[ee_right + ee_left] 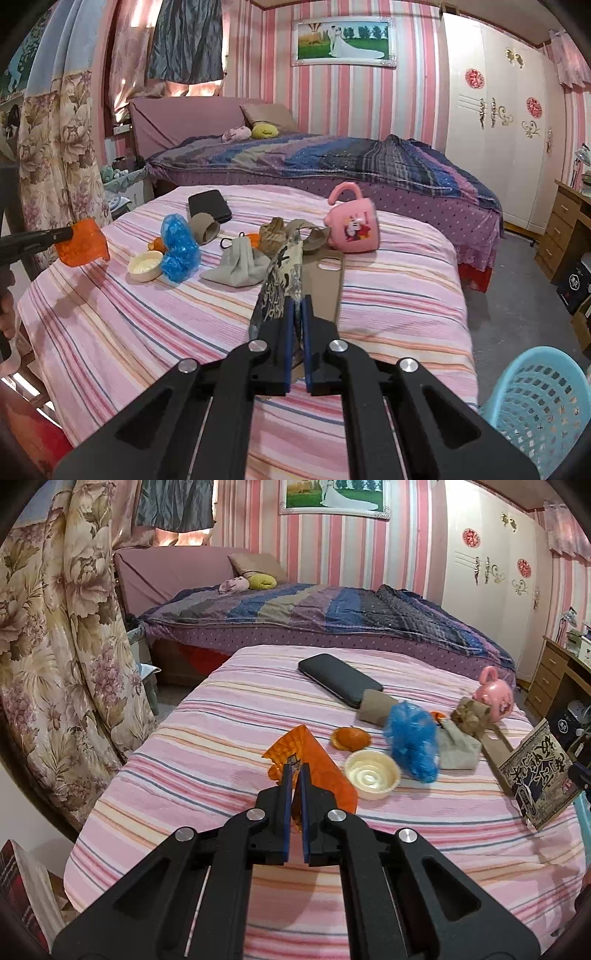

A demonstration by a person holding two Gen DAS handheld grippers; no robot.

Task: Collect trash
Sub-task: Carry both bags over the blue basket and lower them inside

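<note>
My left gripper is shut on an orange plastic wrapper and holds it above the striped cloth; it also shows in the right wrist view. My right gripper is shut on a patterned brown snack bag, also seen at the right of the left wrist view. On the cloth lie a blue plastic bag, a cream plastic cup, an orange peel, a cardboard tube, crumpled brown paper and a grey pouch.
A light blue mesh basket stands on the floor at the lower right. A pink mug, a black case and a tan phone case lie on the striped table. A bed is behind; floral curtains hang left.
</note>
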